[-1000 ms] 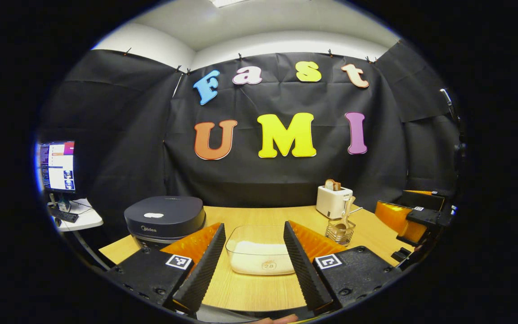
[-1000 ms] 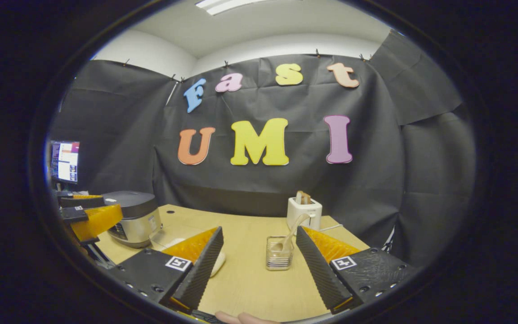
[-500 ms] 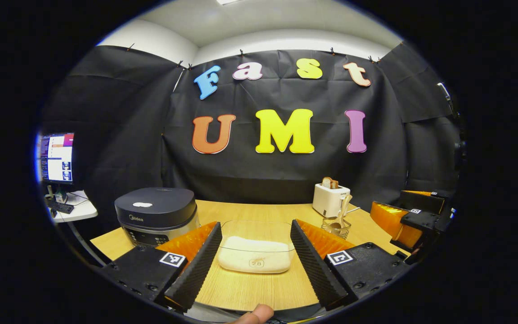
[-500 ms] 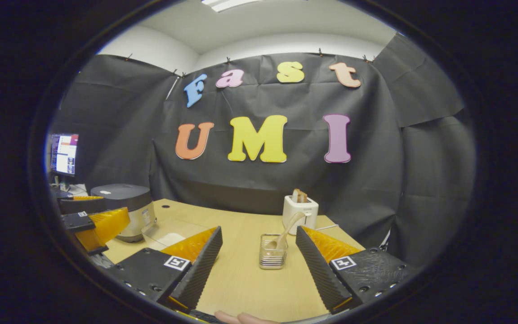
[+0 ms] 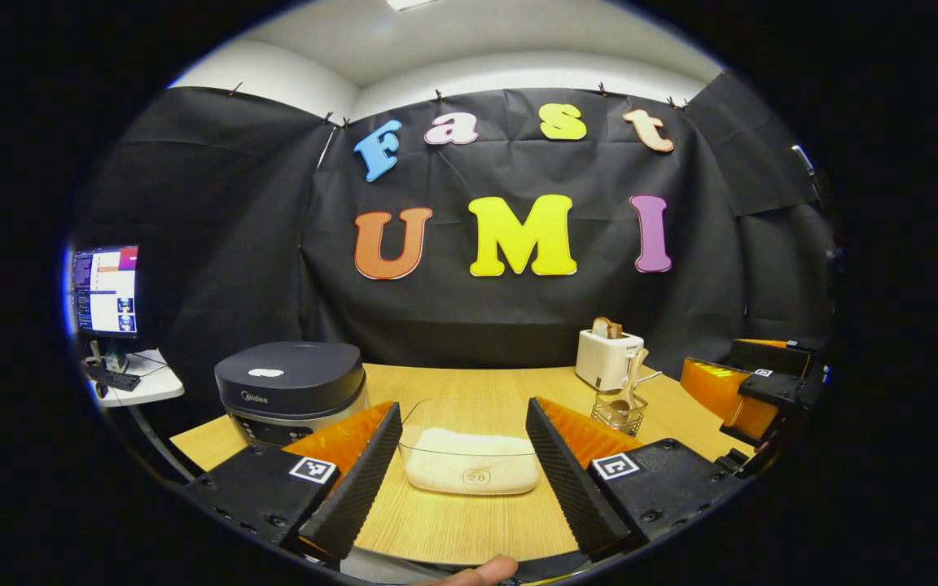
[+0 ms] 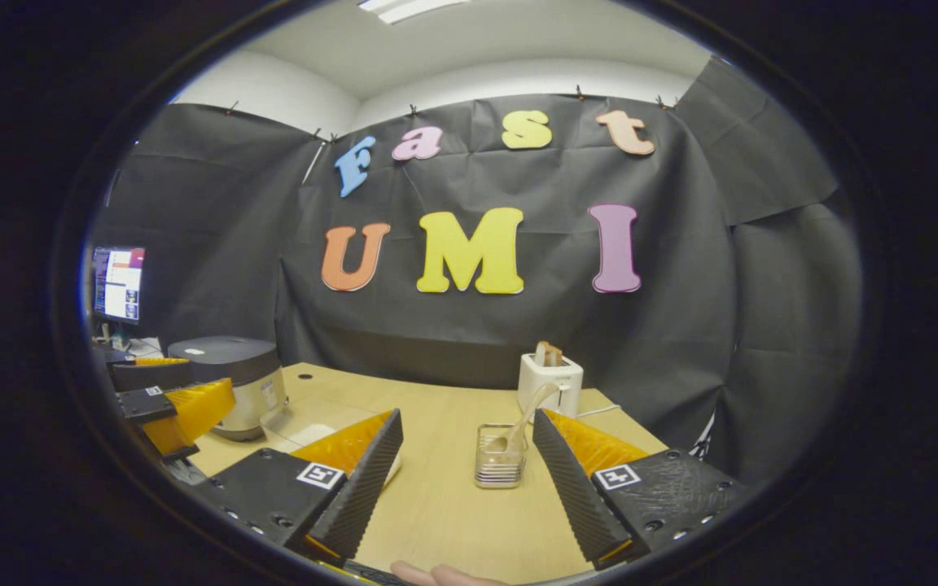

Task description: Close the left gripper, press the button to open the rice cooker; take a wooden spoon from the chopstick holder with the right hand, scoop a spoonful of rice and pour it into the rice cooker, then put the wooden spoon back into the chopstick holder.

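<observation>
A black-lidded rice cooker (image 5: pixel 290 391) stands shut at the table's left; the right gripper view shows the rice cooker (image 6: pixel 233 382) beyond the other gripper. A clear box of white rice (image 5: pixel 471 454) lies in front of my left gripper (image 5: pixel 462 488), which is open and empty. A wooden spoon (image 6: pixel 524 423) leans in the wire chopstick holder (image 6: pixel 500 465), right ahead of my open, empty right gripper (image 6: pixel 469 496). In the left gripper view the chopstick holder (image 5: pixel 619 413) sits right of the rice box.
A white toaster (image 5: pixel 607 358) with bread stands at the back right of the wooden table (image 5: pixel 453 521). A monitor (image 5: pixel 103 291) and keyboard sit on a side desk at far left. A fingertip (image 5: pixel 485 570) shows at the bottom edge.
Both gripper views have shifted slightly, first rising and drawing back a little, then settling. Both grippers stay open and nothing on the table has moved.
</observation>
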Demonstrator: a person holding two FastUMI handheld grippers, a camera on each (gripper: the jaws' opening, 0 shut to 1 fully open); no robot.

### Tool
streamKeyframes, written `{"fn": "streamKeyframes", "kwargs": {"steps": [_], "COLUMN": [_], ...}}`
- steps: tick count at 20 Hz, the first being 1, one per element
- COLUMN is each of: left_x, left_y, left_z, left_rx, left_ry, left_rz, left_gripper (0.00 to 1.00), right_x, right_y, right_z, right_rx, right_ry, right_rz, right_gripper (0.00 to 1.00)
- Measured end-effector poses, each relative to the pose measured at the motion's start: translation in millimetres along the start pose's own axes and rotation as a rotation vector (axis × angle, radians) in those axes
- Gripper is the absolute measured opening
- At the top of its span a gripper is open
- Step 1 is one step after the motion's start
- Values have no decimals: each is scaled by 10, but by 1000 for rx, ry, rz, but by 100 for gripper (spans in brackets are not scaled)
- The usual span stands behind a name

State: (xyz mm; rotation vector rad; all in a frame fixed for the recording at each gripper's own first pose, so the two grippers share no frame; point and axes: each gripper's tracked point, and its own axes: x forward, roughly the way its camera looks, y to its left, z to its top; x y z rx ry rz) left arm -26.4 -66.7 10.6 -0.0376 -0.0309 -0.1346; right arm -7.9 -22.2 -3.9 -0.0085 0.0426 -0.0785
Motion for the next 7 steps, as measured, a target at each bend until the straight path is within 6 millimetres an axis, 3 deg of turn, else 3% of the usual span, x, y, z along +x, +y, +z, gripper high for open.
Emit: {"fn": "streamKeyframes", "kwargs": {"steps": [1,2,7], "left_x": [2,3,20], "left_y": [-12,-19,-25], "left_z": [2,0,-56], "left_rx": [1,3,14], "left_ry": [-2,-2,12], "left_rz": [-4,-8,-7], "left_gripper": [93,98,98], "right_x": [18,21,45], "right_y": [-34,-62,-140], "right_z": [-4,4,-17], "right_rx": [2,4,11], "right_ry": [-1,-1,8], "right_rz": [-9,-17,-34], "right_gripper": [96,96,96]}}
